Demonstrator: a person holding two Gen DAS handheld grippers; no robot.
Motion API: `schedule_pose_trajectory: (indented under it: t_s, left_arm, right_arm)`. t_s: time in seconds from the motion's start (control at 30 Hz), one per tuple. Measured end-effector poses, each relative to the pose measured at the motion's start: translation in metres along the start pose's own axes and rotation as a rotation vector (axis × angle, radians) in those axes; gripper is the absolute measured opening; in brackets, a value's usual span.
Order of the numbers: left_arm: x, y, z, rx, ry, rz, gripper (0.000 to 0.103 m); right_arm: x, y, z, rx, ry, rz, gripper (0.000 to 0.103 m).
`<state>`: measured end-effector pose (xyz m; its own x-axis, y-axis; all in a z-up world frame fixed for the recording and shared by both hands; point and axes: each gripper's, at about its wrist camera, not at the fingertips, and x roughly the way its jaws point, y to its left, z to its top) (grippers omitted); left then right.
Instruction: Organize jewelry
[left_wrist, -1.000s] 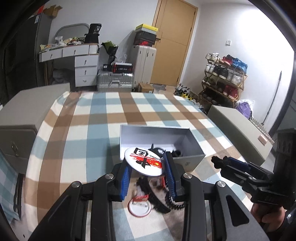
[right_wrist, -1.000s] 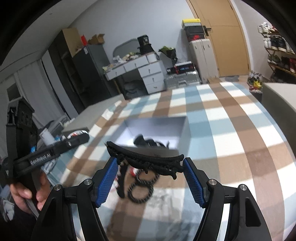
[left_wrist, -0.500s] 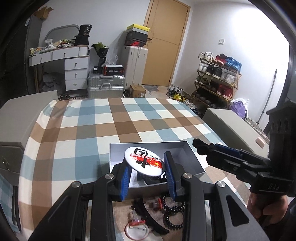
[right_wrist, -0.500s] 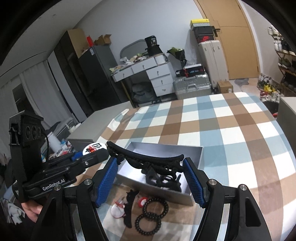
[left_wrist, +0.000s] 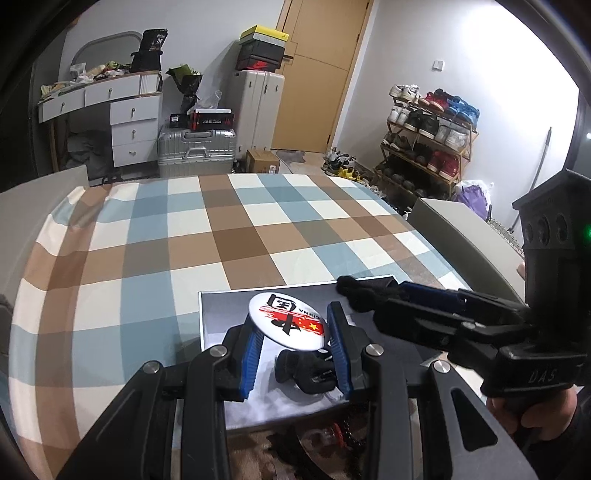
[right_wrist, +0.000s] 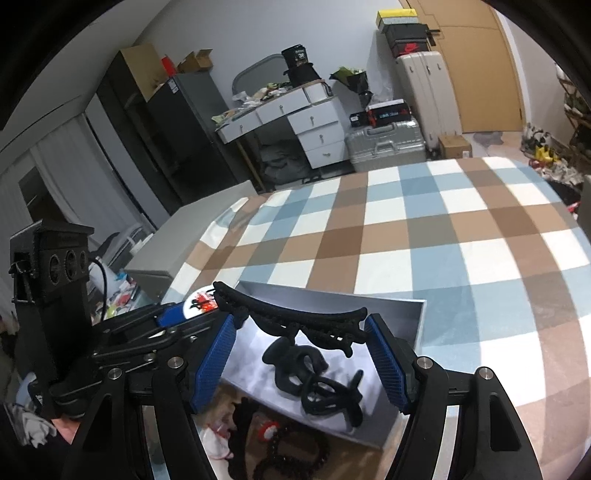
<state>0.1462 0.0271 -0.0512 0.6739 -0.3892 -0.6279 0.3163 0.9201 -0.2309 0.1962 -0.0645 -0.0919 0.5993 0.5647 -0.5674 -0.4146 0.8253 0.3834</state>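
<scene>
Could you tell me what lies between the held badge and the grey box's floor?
A black hair claw rests there, seen in the left wrist view.

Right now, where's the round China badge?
The round badge is clamped in the left gripper, held over the grey box, above a black hair claw inside.

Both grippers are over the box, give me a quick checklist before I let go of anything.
1. Left hand-held gripper clamps the round white pin badge: ok.
2. Right hand-held gripper clamps the long black hair claw clip by its ends: ok.
3. Badge is above the open grey rectangular box: ok.
4. Clip is above the box interior: ok.
5. Landing spot free: not ok, a black clip already lies beneath.
6. Drop height is small enough: cannot tell.
</scene>
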Motion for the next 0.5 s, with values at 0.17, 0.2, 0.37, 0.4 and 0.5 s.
schedule_pose_trajectory:
  t_s: [0.17,0.2,0.37,0.4,0.5]
  left_arm:
    - [0.008,0.003,-0.001,-0.007,0.026,-0.025,0.028]
    - [0.009,0.003,-0.002,-0.006,0.03,-0.029,0.028]
    - [0.012,0.006,-0.002,-0.009,0.042,-0.035,0.028]
    - [0.013,0.006,-0.002,-0.009,0.045,-0.036,0.028]
    - [0.013,0.008,-0.002,-0.017,0.046,-0.03,0.028]
  right_arm:
    - [0.006,-0.002,0.0,-0.009,0.021,-0.012,0.072]
    - [0.006,-0.002,0.0,-0.009,0.022,-0.014,0.072]
    - [0.01,-0.005,0.001,-0.007,0.036,-0.034,0.072]
    - [0.012,-0.005,0.002,-0.007,0.037,-0.038,0.072]
    - [0.014,-0.005,0.004,-0.007,0.041,-0.041,0.072]
